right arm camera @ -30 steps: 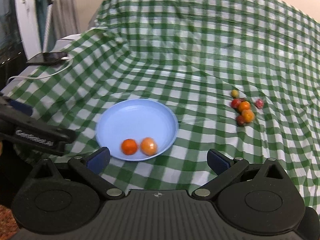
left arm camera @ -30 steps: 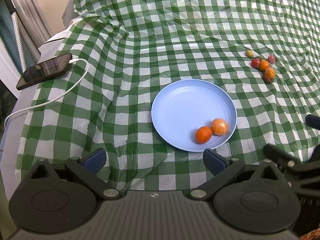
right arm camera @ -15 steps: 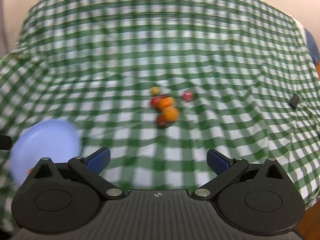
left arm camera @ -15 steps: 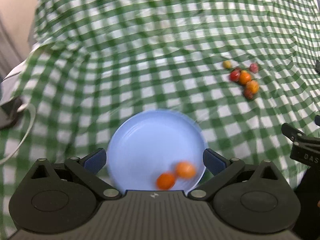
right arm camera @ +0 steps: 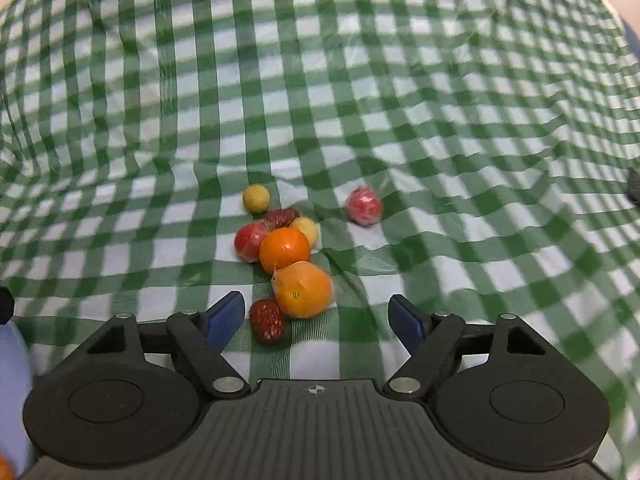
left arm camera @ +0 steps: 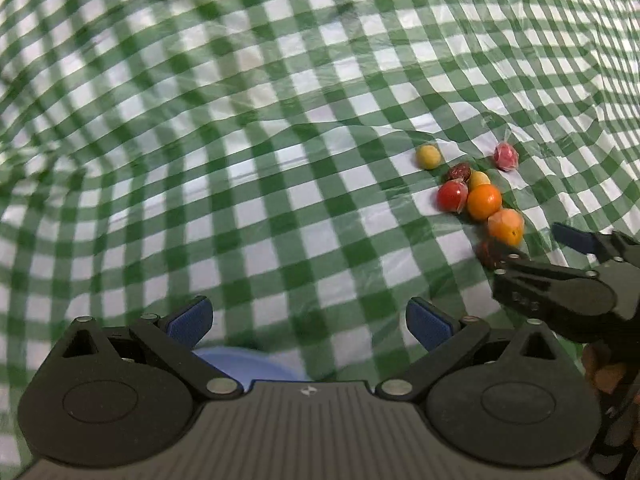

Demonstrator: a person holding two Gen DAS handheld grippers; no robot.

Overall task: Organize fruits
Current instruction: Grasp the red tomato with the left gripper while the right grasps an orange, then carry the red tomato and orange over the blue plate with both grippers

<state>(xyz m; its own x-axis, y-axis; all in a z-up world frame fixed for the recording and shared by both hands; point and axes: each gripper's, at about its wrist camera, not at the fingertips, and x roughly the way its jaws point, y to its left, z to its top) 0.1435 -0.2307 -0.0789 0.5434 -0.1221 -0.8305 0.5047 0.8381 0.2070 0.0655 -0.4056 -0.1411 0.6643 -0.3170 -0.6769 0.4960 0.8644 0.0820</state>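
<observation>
wrapped orange (right arm camera: 305,289) between open right tool (right arm camera: 318,318) fingers

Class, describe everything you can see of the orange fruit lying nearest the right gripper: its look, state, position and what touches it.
The nearest orange is round, bright orange, with a small dark mark on its front and what looks like clear wrap around it. It lies on the checked cloth, just ahead of the right gripper, whose jaws stand open and apart from it. A second orange touches it behind; a wrinkled red date touches its lower left.
</observation>
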